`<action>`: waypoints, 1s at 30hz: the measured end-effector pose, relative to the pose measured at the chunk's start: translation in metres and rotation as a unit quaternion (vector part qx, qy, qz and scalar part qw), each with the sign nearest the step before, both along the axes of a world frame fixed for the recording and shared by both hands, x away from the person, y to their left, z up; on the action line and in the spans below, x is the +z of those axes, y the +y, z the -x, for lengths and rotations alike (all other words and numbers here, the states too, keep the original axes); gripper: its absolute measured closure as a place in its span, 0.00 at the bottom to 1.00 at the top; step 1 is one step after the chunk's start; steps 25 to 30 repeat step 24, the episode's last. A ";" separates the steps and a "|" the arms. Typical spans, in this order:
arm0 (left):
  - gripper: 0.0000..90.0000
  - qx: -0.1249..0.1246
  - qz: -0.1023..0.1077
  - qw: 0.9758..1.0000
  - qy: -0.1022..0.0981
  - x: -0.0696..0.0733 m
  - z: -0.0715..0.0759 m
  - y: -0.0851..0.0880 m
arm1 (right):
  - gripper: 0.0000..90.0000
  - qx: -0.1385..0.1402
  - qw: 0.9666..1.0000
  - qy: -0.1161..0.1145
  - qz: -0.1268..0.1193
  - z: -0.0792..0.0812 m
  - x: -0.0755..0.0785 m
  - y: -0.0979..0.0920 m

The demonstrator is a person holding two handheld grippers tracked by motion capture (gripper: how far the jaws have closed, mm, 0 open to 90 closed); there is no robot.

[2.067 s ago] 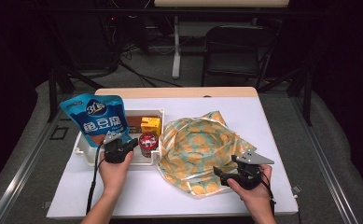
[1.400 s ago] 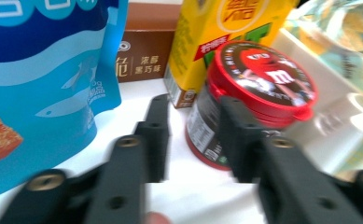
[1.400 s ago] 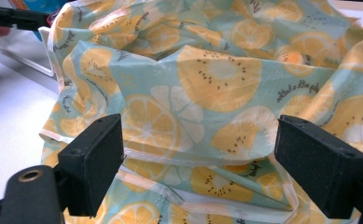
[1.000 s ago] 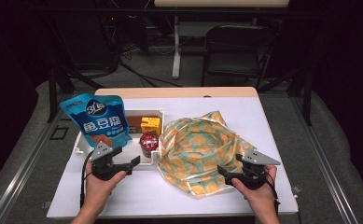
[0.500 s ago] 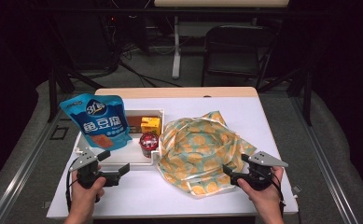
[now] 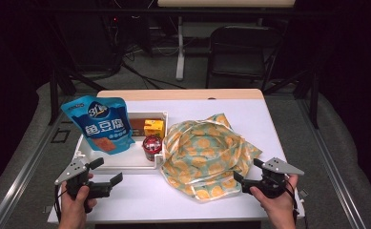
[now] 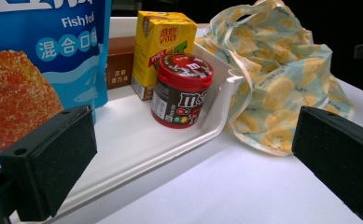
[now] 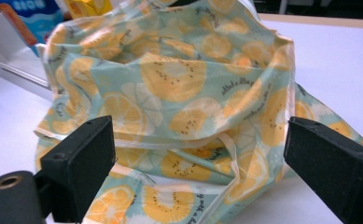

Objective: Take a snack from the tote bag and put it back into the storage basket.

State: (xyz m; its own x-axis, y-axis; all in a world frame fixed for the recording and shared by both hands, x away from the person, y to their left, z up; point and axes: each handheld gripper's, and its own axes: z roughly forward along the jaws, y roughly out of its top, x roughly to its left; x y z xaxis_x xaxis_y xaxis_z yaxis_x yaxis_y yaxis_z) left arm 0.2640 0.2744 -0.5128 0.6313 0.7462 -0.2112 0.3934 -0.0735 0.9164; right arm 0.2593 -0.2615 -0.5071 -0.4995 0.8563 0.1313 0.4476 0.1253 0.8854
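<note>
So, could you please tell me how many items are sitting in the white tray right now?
4: a blue fish tofu pouch at its left, a brown box at the back, a yellow drink carton beside it, and a red-lidded M&M's jar in front. The pouch may hide more.

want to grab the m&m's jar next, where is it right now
In the high view the red-lidded jar stands at the near right corner of the white tray, just in front of the yellow juice box and beside the fruit-print bag.
</note>
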 end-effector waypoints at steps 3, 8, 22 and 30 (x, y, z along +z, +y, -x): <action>0.00 -0.001 0.005 1.000 -0.005 0.000 0.001 0.002 | 0.08 0.004 1.000 -0.007 -0.006 0.001 0.001 0.000; 0.00 -0.007 0.009 1.000 -0.010 0.000 0.002 -0.001 | 0.07 0.030 0.999 -0.022 -0.013 0.002 0.003 0.002; 0.00 -0.010 0.005 1.000 -0.004 -0.004 -0.002 -0.001 | 0.06 0.030 0.999 -0.036 -0.016 0.003 0.004 0.001; 0.00 -0.010 0.004 1.000 -0.004 -0.004 -0.002 -0.002 | 0.06 0.029 0.999 -0.035 -0.016 0.003 0.003 0.001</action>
